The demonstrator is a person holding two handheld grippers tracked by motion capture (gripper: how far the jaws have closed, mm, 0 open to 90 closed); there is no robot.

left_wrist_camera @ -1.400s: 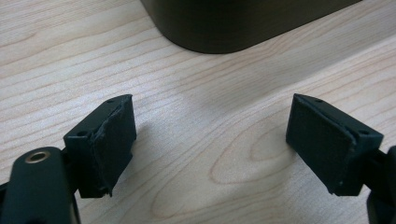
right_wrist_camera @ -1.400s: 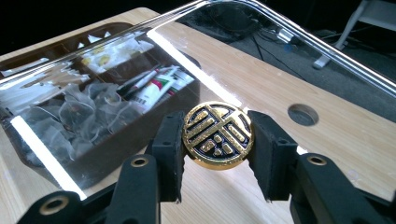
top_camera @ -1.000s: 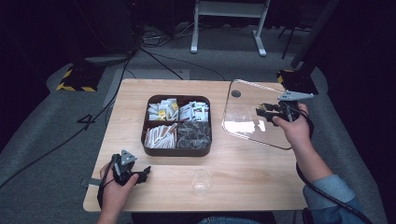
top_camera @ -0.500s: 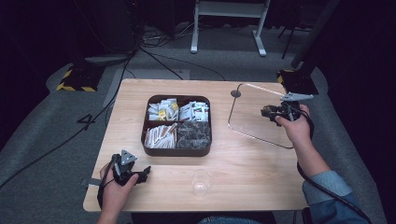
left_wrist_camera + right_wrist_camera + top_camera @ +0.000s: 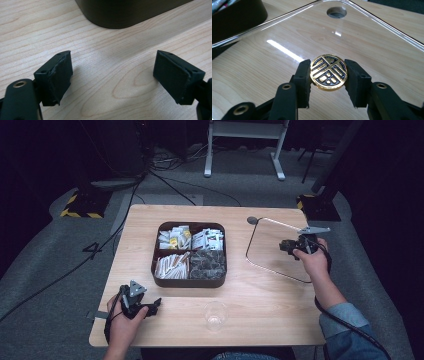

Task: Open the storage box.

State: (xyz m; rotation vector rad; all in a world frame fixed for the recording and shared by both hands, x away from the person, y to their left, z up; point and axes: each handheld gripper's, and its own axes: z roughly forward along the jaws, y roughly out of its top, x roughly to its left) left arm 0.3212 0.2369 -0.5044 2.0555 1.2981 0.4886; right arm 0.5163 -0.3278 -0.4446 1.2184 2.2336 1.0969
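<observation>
Table (image 5: 260, 295) at centre of the high view. Four-compartment tray (image 5: 189, 254) at frame centre, packets in each section. Clear lid (image 5: 272, 250) right of tray, near the table's right edge, its round knob (image 5: 329, 72) clamped between right tool (image 5: 288, 245) pads, table hole (image 5: 252, 220) at its upper left corner. Glass cup (image 5: 215, 315) below tray, toward lower edge. Left tool (image 5: 150, 306) at lower left, wide apart over bare table, just below tray corner (image 5: 130, 12).
</observation>
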